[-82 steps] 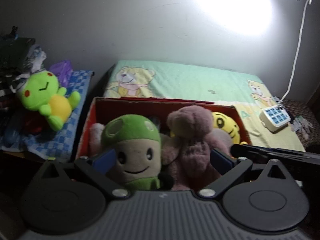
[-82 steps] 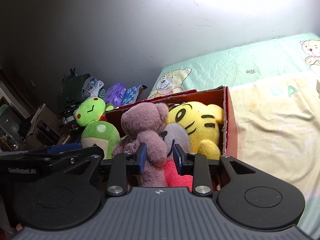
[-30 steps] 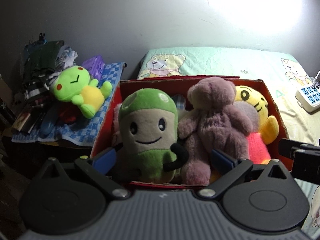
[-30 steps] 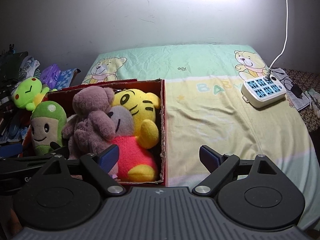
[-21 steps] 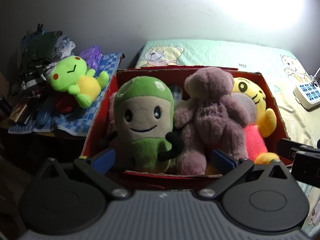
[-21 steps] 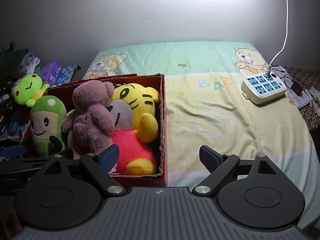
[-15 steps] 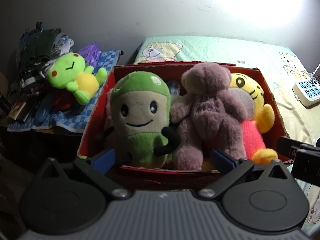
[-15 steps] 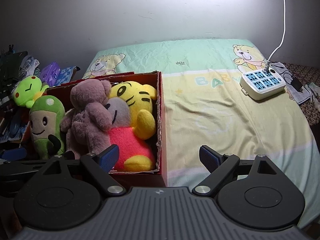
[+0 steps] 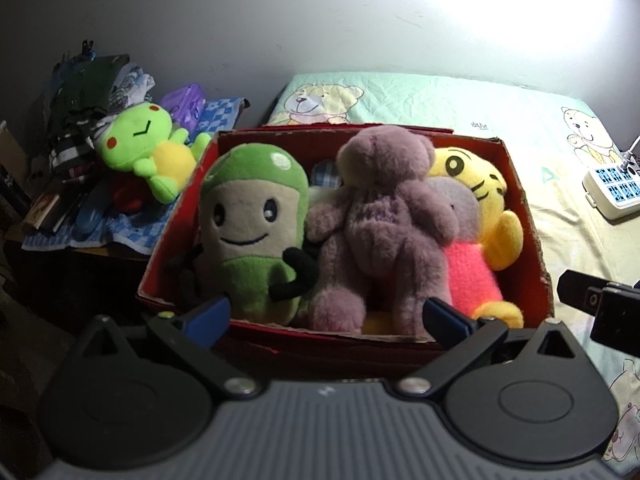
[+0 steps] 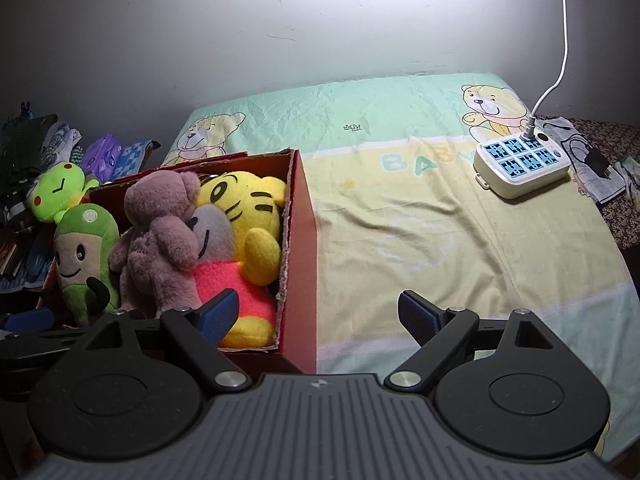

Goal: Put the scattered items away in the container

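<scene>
Left gripper gaping wide at lower centre, holding nothing, facing red box crammed with green plush, purple bear, yellow tiger. Right gripper likewise spread and empty, revealing power strip at upper right on bedsheet; frog plush lying outside, far left.

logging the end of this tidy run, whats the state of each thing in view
left gripper: open, empty
right gripper: open, empty
red box: open-topped, packed with toys
green plush: upright in the box
purple bear: upright in the box, facing away
yellow tiger: in the box, at its right end
frog plush: outside the box, lying on the side pile
power strip: on the bed, cable plugged in
</scene>
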`<state>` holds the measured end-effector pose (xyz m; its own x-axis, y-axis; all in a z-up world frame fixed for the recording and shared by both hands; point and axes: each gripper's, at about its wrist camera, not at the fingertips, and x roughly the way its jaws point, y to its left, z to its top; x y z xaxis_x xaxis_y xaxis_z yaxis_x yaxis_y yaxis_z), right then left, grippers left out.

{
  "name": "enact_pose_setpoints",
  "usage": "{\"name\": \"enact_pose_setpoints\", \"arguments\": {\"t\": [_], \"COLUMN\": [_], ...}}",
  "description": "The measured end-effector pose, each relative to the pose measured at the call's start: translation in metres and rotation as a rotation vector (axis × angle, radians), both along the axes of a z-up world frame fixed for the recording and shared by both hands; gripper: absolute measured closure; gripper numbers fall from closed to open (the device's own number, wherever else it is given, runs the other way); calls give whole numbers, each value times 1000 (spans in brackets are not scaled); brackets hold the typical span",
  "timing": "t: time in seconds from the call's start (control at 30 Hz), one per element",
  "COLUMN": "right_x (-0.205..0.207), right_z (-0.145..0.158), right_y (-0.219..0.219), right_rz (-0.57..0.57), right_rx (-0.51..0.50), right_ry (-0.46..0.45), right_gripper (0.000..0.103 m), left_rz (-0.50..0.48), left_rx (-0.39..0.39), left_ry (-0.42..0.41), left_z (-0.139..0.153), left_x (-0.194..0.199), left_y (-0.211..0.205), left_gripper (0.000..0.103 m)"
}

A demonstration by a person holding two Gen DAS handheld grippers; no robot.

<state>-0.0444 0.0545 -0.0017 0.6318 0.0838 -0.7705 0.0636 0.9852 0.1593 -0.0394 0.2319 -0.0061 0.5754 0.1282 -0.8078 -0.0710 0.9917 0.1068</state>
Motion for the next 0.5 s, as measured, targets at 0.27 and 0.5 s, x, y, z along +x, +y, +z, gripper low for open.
{"name": "enact_pose_setpoints", "arguments": {"t": [0.27,0.5], "right_x": [-5,-3], "right_z": [-2,-7], "right_y": [-20,-35], "right_rz": [39,59], "right_rx": [-3,17], "right_ry": [14,35], "right_gripper": [14,14], "left_rz": [22,43], "left_rx": [22,23], "left_ry": [41,75], "left_z": [-2,-7], "left_x": [-4,-11], "left_y": [-27,-41], "left_gripper": [0,0]}}
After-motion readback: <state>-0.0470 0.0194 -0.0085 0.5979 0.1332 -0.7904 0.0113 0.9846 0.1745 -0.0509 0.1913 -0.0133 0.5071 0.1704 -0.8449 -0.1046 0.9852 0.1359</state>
